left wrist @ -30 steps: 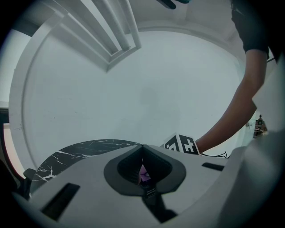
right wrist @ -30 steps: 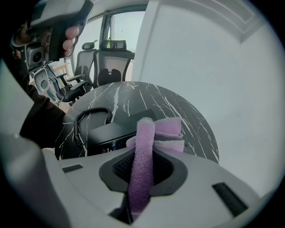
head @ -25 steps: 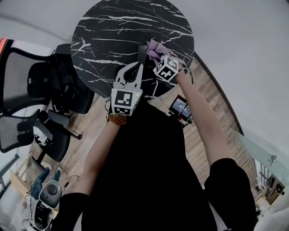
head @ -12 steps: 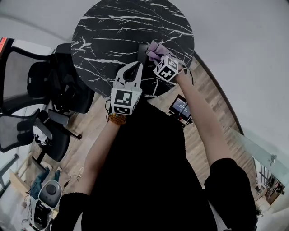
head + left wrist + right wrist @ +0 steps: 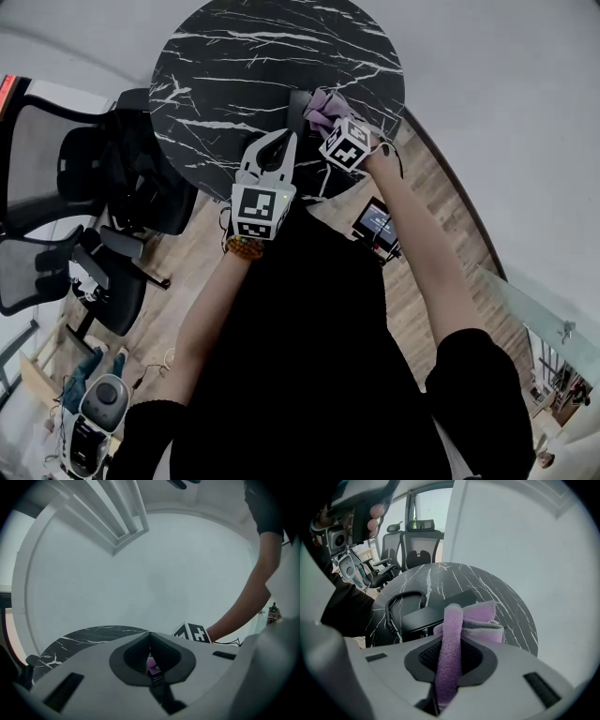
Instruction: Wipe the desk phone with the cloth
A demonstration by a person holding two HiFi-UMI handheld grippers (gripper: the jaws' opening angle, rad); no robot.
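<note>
Above worktop (image 5: 506, 606): right gripper (image 5: 449, 641) fingers (image 5: 424, 657) clamp cloth (image 5: 480, 620); left gripper (image 5: 150, 635) closed, empty. Risk: unbraced desk phone (image 5: 419, 618) could slide under wiping.

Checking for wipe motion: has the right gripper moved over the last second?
No. The right gripper, shut on the cloth, keeps the same spot near the marble table's right rim; the table shifts by the same tiny amount.
</note>
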